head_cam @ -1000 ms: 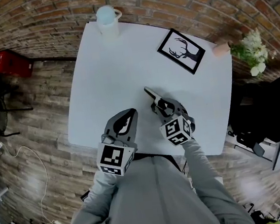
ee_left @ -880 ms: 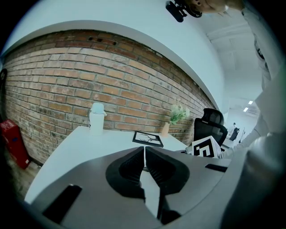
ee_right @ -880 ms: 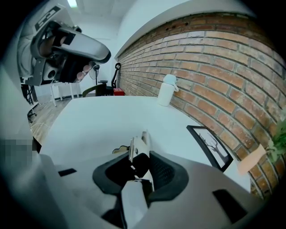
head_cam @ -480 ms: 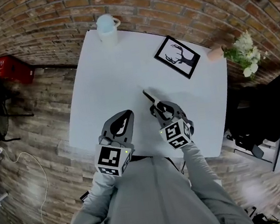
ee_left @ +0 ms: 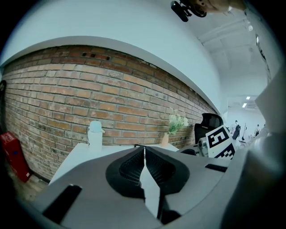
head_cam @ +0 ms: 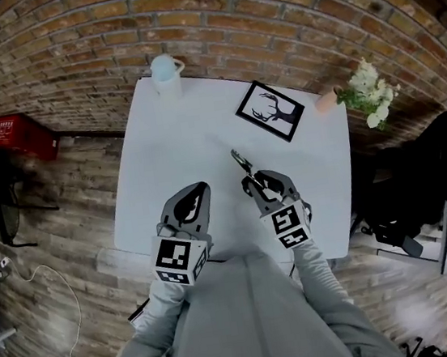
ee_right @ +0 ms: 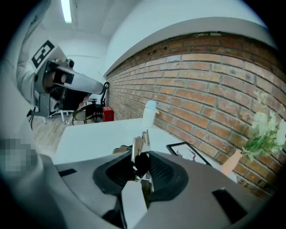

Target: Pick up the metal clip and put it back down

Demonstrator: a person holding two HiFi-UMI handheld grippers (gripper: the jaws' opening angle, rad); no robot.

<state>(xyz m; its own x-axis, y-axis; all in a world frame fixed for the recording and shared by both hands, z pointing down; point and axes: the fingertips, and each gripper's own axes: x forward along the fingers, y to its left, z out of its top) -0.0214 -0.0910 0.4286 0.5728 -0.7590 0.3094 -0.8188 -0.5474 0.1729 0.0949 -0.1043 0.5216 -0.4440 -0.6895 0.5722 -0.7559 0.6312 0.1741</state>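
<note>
Steel glints between the right gripper's [head_cam: 250,183] fingers [ee_right: 163,172], which are clamped on the metal clip [head_cam: 242,163]. The clip hangs on the person's side of the framed deer picture [head_cam: 270,112], apparently clear of the white surface [head_cam: 177,139], its tip aimed roughly at the picture's near corner. The right gripper view suggests a secure hold: the ribbed pads pinch the clip low down, leaving its two metal arms standing free.

The left gripper [head_cam: 195,190] waits left of the clip, farther from the picture, its fingers [ee_left: 129,167] pressed together on nothing. It seems to be kept aside because one gripper is enough here. By the look of it the pick-up is done and the set-down is yet to come.

Room is generous: bare surface spreads below the clip and away to the picture's left, as far as a pale cup [head_cam: 164,69] at the far corner. A vase of flowers [head_cam: 363,91] stands to the picture's right near the edge, well apart from the clip. The near edge runs just under both grippers, so the clip is better set down toward the picture.
</note>
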